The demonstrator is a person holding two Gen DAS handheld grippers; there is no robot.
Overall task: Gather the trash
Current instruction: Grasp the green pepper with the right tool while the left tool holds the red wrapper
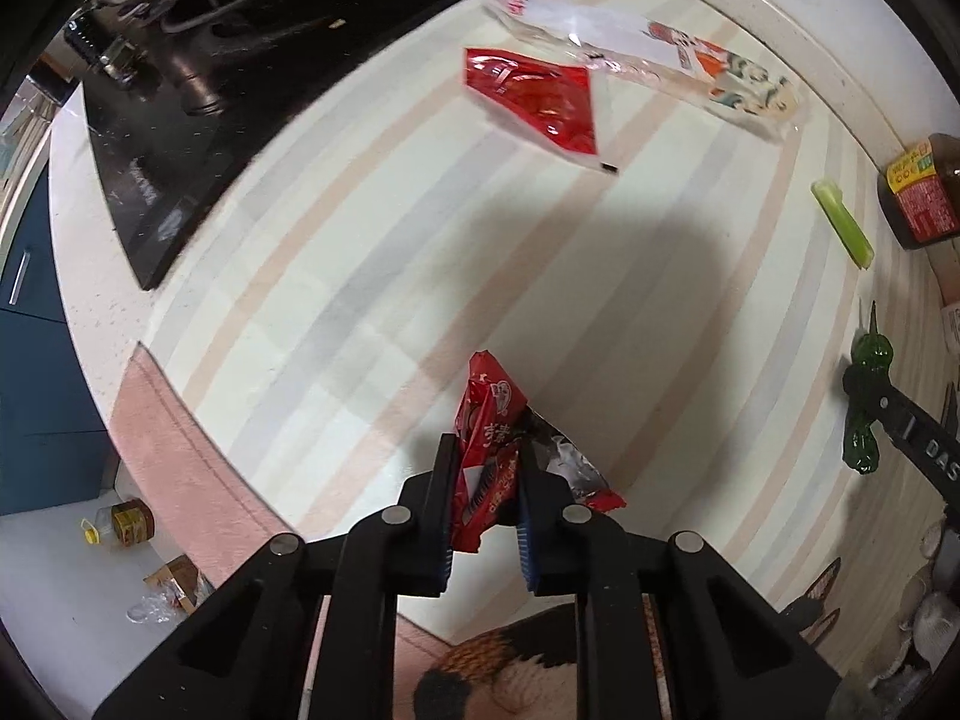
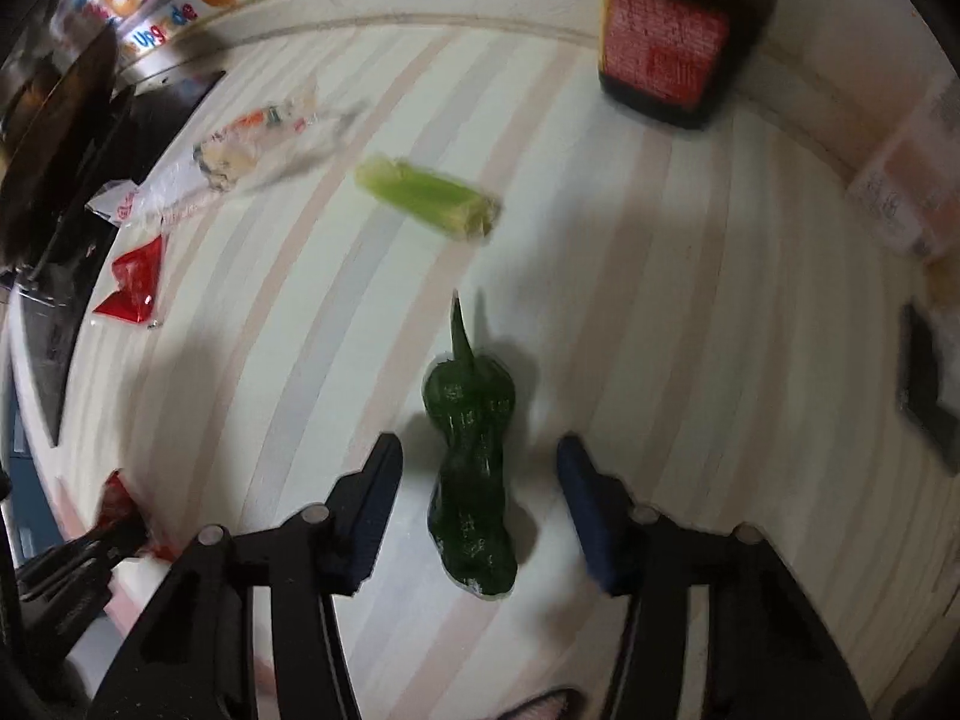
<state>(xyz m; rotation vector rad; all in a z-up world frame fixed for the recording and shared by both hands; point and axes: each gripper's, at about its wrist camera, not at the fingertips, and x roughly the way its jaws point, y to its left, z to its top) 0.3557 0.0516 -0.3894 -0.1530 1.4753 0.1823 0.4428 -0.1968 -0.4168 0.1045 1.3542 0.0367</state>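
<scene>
Left gripper [image 1: 485, 462] clamped on red snack wrapper [image 1: 487, 450]. Right gripper [image 2: 480, 480] spread wide, straddling green pepper [image 2: 471, 468] on striped mat [image 2: 660, 330]. Centre on pepper's waist, lower, then close gently.

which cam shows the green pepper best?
Right wrist: the green pepper lies whole and close on the striped mat, between the open right tongs. Left wrist shows it small at the frame edge, partly hidden by those tongs.

Striped mat [image 1: 336, 276] open mid-surface; stove [image 1: 198, 120] blocks far left, bottle [image 2: 678, 42] far right.
</scene>
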